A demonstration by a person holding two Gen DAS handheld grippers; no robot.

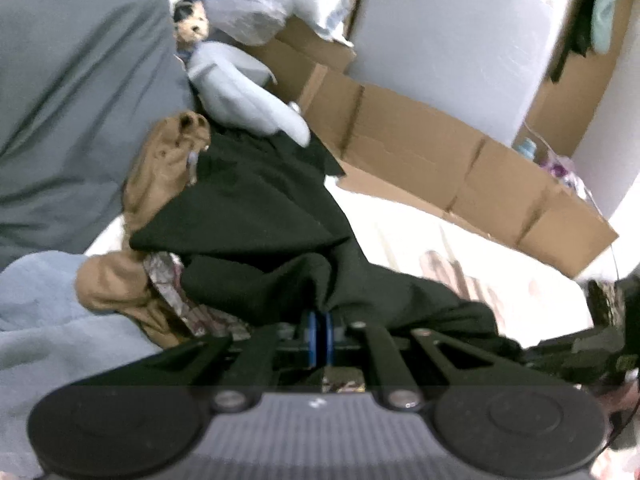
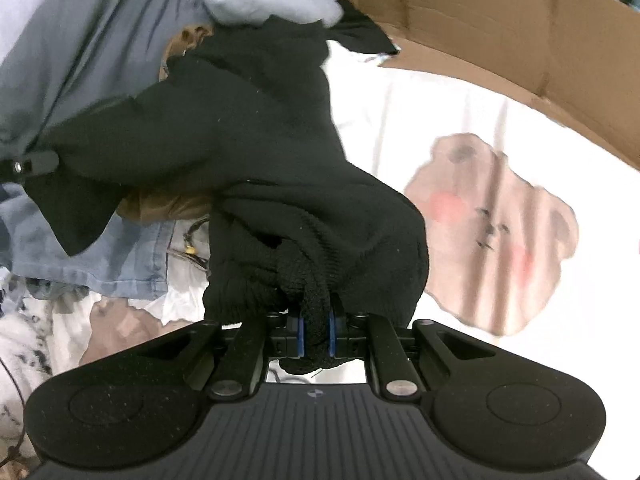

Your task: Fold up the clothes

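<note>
Here, in the left wrist view, we see the left gripper [image 1: 320, 332] pinching a fold of the black garment [image 1: 256, 208], which lies over a brown garment [image 1: 160, 168] on the bed sheet [image 1: 420, 232]. In the right wrist view, the right gripper [image 2: 316, 334] pinches the black garment's ribbed knit edge [image 2: 312, 304], above the bear-print sheet.

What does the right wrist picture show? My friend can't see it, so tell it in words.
The right gripper is shut on a bunched edge of a black knitted garment, which stretches away over a white sheet with a brown bear print. Behind it are blue-grey cloth and a cardboard wall.
</note>
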